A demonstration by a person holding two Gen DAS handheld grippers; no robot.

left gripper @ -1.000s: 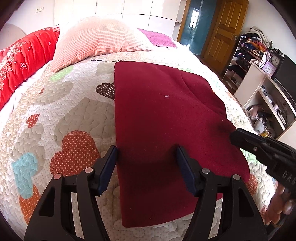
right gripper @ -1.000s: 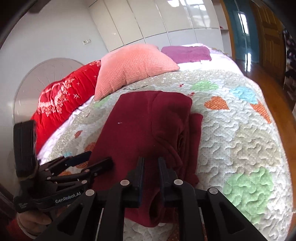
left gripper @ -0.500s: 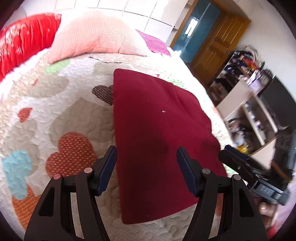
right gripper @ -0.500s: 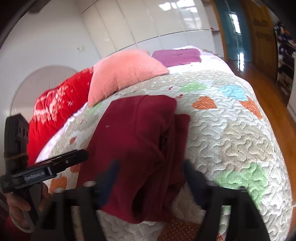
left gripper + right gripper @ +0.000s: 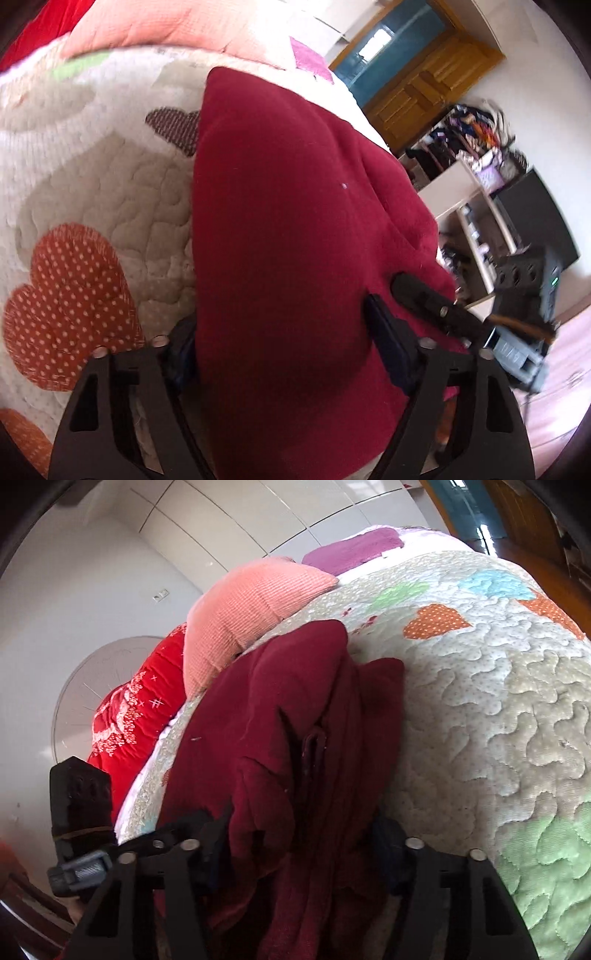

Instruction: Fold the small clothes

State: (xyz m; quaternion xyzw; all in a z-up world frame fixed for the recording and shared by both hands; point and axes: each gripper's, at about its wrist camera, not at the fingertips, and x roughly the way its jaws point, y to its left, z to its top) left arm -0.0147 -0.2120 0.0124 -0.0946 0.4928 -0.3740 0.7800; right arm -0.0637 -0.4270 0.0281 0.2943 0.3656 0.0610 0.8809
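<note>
A folded dark-red garment [image 5: 288, 236] lies on the heart-patterned quilt [image 5: 92, 206] of a bed, its near end between the spread fingers of the left gripper [image 5: 284, 354] and the right gripper [image 5: 299, 845], with a pink pillow [image 5: 251, 605] beyond.

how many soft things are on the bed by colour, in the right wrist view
dark red: 1, the folded garment between the open right tongs
bright red: 1, the embroidered cushion
salmon pink: 1, the pillow
purple: 1, the cloth at the far end
multicolour: 1, the heart quilt under them
total: 5
</note>
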